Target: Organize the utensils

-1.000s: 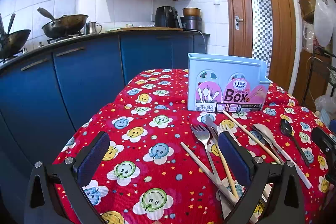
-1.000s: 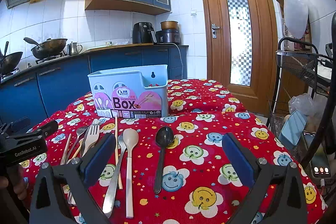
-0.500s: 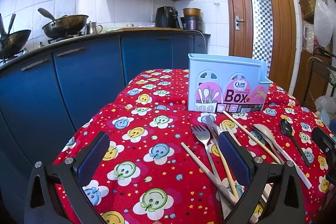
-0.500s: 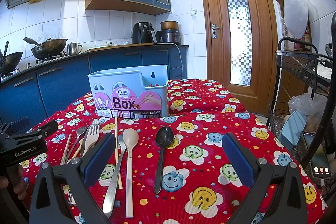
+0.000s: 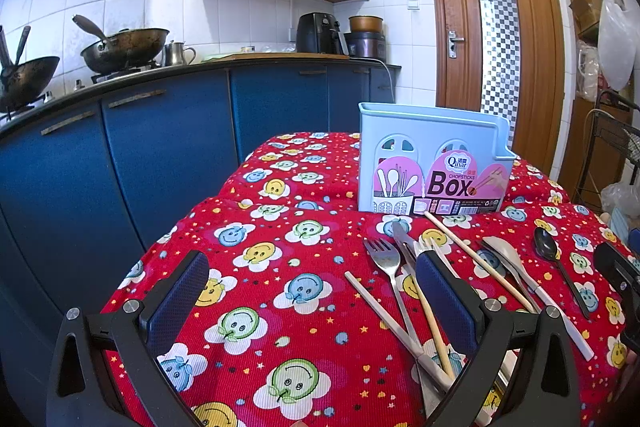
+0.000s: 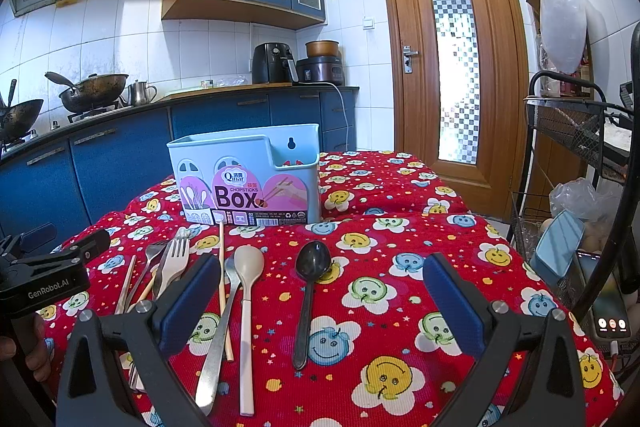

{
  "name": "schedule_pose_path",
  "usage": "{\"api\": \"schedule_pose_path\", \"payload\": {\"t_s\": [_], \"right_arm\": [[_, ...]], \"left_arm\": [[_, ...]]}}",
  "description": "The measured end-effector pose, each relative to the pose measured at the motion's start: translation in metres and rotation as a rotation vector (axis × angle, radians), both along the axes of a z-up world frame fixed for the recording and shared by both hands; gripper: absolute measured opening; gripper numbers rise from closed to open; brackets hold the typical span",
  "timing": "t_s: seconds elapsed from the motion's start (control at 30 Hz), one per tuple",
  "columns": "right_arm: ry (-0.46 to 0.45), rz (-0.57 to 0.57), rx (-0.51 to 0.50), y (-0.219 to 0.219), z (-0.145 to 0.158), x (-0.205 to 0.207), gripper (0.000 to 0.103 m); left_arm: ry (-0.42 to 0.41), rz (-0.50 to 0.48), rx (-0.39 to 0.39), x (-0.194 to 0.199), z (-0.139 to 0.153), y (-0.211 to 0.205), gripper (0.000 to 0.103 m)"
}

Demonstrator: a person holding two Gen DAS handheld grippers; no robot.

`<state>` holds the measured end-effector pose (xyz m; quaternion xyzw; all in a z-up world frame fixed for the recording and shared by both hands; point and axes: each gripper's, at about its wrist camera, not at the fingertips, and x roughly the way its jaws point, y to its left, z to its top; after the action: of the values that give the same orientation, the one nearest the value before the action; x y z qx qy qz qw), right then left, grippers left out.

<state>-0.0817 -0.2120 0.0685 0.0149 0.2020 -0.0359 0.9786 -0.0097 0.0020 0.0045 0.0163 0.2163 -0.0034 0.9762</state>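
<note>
A light blue chopsticks box (image 5: 434,167) (image 6: 246,179) stands upright on the red smiley tablecloth (image 5: 280,267) (image 6: 400,267). Loose utensils lie in front of it: a steel fork (image 5: 386,263), chopsticks (image 5: 472,259), a cream spoon (image 6: 248,267), a steel spoon (image 6: 218,331) and a black spoon (image 6: 312,275) (image 5: 550,255). My left gripper (image 5: 312,297) hovers open over bare cloth left of the utensils, its right finger over them. My right gripper (image 6: 320,303) is open with the black spoon lying between its fingers, untouched. The left gripper body (image 6: 44,279) shows at the right wrist view's left edge.
Blue kitchen cabinets (image 5: 160,147) with woks (image 5: 124,45) run behind and left of the table. A wooden door (image 6: 452,67) is at the back right. A black wire rack (image 6: 572,131) and bags stand close to the table's right side.
</note>
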Motion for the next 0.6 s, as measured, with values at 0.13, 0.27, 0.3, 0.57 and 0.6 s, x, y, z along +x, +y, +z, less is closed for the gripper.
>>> {"api": "schedule_pose_path", "payload": {"t_s": [0.13,0.27,0.3,0.57,0.6], "right_arm": [[0.000,0.000,0.000,-0.0004,0.0009,-0.0005,0.103],[0.000,0.000,0.000,-0.0003,0.0006,-0.0003,0.103],[0.000,0.000,0.000,-0.0003,0.0009,-0.0004,0.103],[-0.005,0.002,0.006,-0.0003,0.0010,-0.0006,0.103],[-0.004,0.002,0.008,0.0002,0.0000,0.0004,0.103]], "left_arm": [[0.000,0.000,0.000,-0.0004,0.0001,0.0000,0.103],[0.000,0.001,0.001,-0.0004,0.0001,0.0000,0.103],[0.000,0.001,0.000,-0.0004,0.0000,0.0000,0.103],[0.001,0.004,0.002,-0.0006,0.0011,0.0008,0.103],[0.001,0.004,0.002,-0.0009,0.0015,0.0010,0.103]]}}
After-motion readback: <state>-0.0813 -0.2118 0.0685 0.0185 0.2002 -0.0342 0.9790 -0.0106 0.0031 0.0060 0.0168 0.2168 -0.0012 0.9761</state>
